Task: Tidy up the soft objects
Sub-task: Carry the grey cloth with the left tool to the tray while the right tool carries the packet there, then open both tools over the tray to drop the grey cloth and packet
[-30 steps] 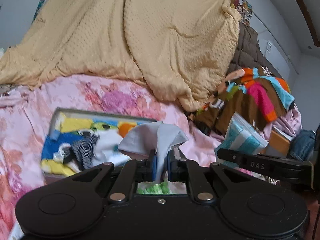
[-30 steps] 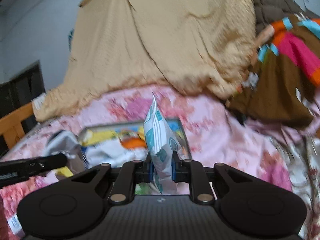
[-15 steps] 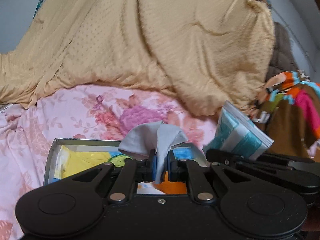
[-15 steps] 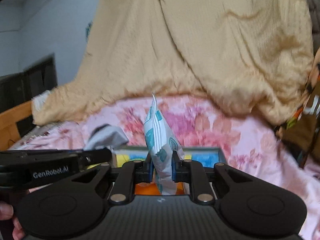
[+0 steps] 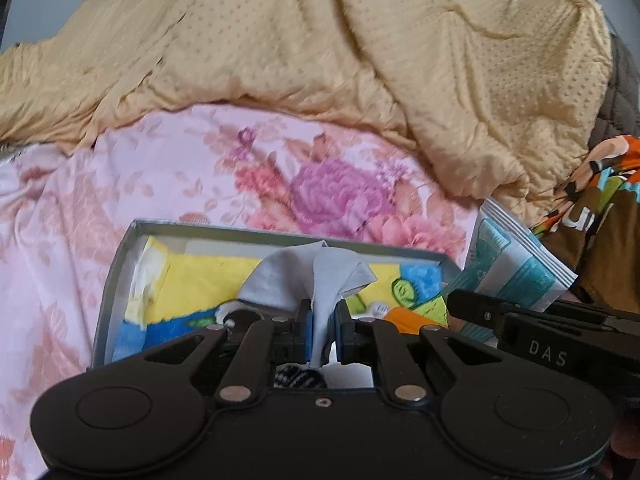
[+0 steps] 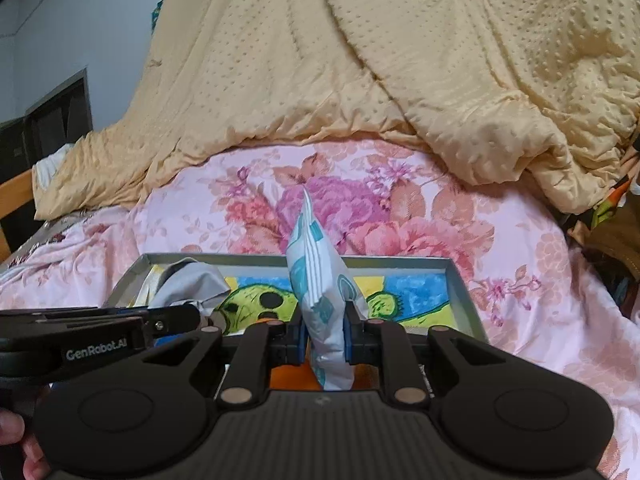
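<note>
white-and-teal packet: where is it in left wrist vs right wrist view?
Left wrist: packet at right of centre, clamped in the right gripper, beside the tray's right end.
Right wrist: packet dead centre, upright between the right gripper's pads.
Shared landmark: grey tray on the pink floral sheet.

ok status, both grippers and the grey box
Left gripper shut on grey cloth. Right gripper shut on white-teal packet. Grey box below, already part-filled; nothing blocking.
</note>
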{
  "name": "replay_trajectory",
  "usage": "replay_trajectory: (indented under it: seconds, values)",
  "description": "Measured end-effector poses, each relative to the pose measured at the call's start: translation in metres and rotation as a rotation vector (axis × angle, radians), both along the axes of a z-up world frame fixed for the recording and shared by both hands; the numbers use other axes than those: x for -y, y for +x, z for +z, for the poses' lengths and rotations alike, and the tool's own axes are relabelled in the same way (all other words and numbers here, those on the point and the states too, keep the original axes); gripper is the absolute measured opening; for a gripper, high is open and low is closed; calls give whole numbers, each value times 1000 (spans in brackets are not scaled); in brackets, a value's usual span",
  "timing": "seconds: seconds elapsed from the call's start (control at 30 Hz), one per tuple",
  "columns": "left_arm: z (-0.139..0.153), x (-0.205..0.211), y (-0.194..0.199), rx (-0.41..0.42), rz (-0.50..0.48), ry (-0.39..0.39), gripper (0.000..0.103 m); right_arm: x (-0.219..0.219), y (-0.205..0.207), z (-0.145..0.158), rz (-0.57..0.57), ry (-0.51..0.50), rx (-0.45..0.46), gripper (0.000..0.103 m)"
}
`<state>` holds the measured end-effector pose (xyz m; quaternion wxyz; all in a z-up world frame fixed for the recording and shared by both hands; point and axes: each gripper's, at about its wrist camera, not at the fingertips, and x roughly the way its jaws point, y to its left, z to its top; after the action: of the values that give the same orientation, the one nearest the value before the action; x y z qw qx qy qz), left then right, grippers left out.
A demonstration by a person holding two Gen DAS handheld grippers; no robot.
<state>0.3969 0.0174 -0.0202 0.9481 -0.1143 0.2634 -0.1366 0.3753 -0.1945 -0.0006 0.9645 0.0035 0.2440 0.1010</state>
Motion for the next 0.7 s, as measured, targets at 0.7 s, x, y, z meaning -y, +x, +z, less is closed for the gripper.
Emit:
replay_trajectory:
  seconds: [0.7]
  values:
    - [-2, 6, -15, -67, 58, 0, 19, 6, -6, -5, 31, 62, -37, 32]
